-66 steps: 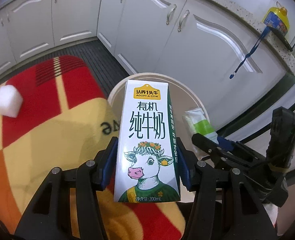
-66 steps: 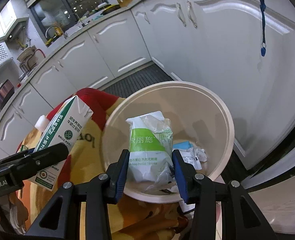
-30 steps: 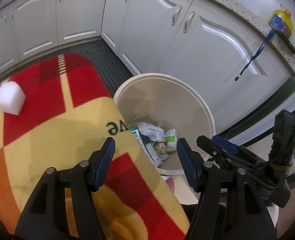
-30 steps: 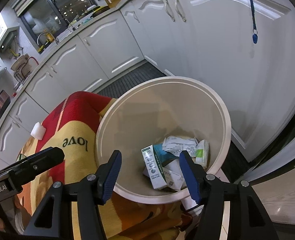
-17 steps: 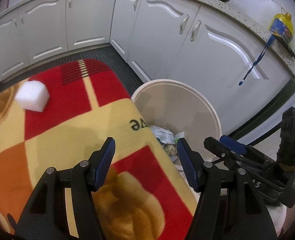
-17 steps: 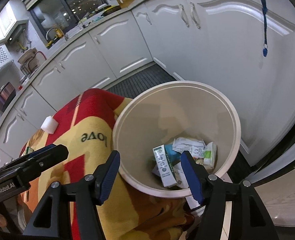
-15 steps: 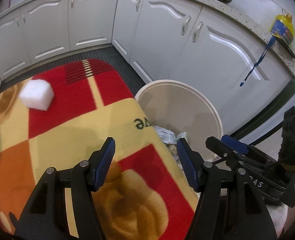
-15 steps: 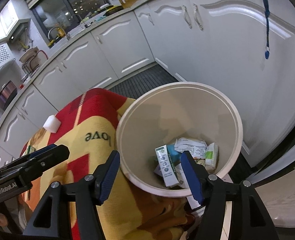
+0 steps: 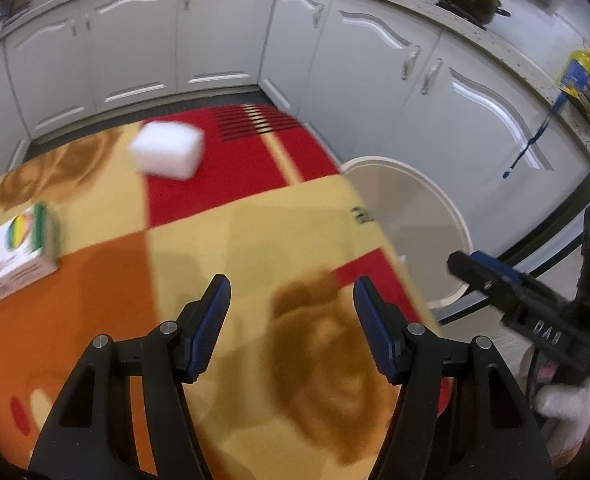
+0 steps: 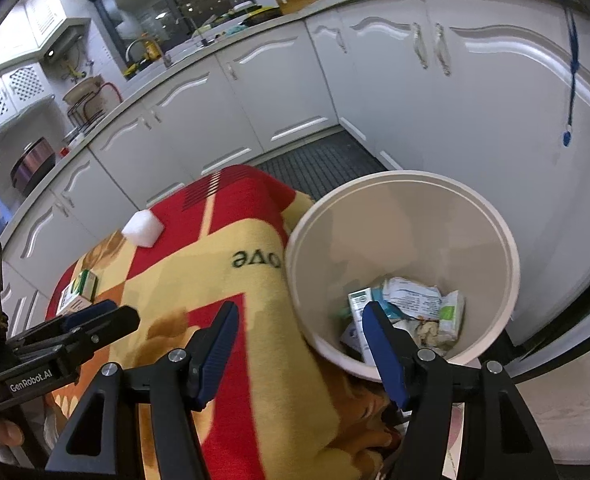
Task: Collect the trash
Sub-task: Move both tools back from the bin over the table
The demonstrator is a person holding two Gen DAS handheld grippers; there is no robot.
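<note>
A cream round bin (image 10: pixel 495 216) stands beside the blanket-covered table (image 10: pixel 231 292); inside lie a milk carton (image 10: pixel 359 300), a crumpled wrapper (image 10: pixel 411 290) and a green-and-white tissue pack (image 10: pixel 451 316). My right gripper (image 10: pixel 301 312) hangs open and empty over the table's edge next to the bin. My left gripper (image 9: pixel 291 286) is open and empty above the blanket (image 9: pixel 255 240); the bin (image 9: pixel 431 200) lies to its right. On the table rest a white foam block (image 9: pixel 169 150) (image 10: pixel 143 227) and a small green-and-white box (image 9: pixel 13 256) (image 10: pixel 79 289).
White kitchen cabinets (image 9: pixel 215 40) run around the table and bin, with a dark floor mat (image 10: pixel 319 164) between them. A blue lanyard (image 10: pixel 571 60) hangs down a cabinet door. A yellow bottle (image 9: pixel 581 78) and pots sit on the counter. The right gripper shows at the left wrist view's right edge.
Both grippers let their items drop into the bin and now stand empty. Both have since swung away from the bin over the table; the foam block and small box have come into view.
</note>
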